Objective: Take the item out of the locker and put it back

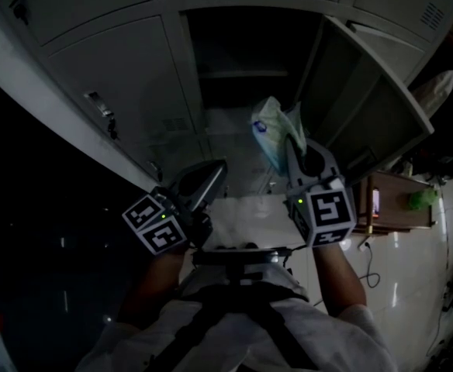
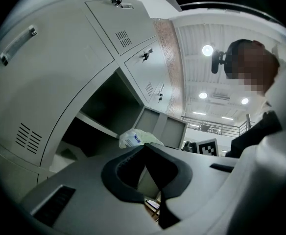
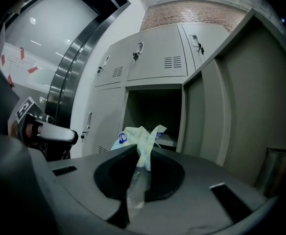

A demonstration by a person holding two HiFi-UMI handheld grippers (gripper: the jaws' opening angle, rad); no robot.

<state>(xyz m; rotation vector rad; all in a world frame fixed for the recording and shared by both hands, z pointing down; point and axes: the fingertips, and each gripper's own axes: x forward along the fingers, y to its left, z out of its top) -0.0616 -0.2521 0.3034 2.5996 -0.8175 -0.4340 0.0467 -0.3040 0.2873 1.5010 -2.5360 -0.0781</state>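
Observation:
A crumpled white and pale green plastic bag (image 1: pixel 271 129) with a blue mark hangs in front of the open locker compartment (image 1: pixel 242 53). My right gripper (image 1: pixel 292 144) is shut on the bag's twisted neck, just outside the opening. In the right gripper view the bag (image 3: pixel 138 135) rises from between the jaws of the right gripper (image 3: pixel 139 150), with the dark compartment (image 3: pixel 153 109) behind it. My left gripper (image 1: pixel 219 169) is lower and to the left, jaws together and holding nothing. In the left gripper view, the bag (image 2: pixel 135 138) shows just past the closed tips of the left gripper (image 2: pixel 145 147).
The locker door (image 1: pixel 370 103) stands swung open to the right of the bag. Closed locker doors (image 1: pixel 118 91) with latches lie to the left. A small wooden stand (image 1: pixel 397 204) with a green thing on it is at the right. A cable (image 1: pixel 370 273) lies on the pale floor.

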